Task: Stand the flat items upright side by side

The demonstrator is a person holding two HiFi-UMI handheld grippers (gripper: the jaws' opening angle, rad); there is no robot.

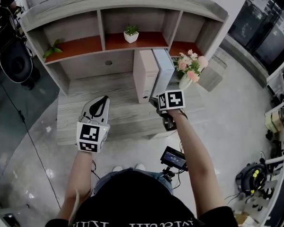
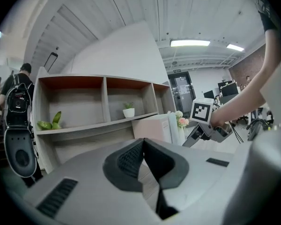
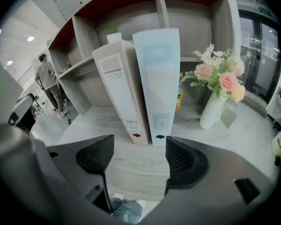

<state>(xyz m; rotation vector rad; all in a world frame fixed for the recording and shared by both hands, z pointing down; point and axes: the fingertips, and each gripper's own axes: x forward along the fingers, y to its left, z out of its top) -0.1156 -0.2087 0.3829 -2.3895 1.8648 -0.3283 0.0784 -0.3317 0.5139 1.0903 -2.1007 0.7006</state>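
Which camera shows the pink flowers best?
The right gripper view: the pink flowers stand large and clear in their white vase, right of the blue binder. In the head view the flowers look small, seen from above. In the left gripper view the flowers are only a tiny glimpse, far off.

Pale pink binder (image 1: 145, 74) beside pale blue binder (image 1: 164, 72) on grey wood-grain desk (image 1: 85, 112).
At their three o'clock, pink and white flowers (image 1: 191, 64), white vase (image 3: 210, 110); rust-red shelf boards (image 1: 80, 47) at eleven.
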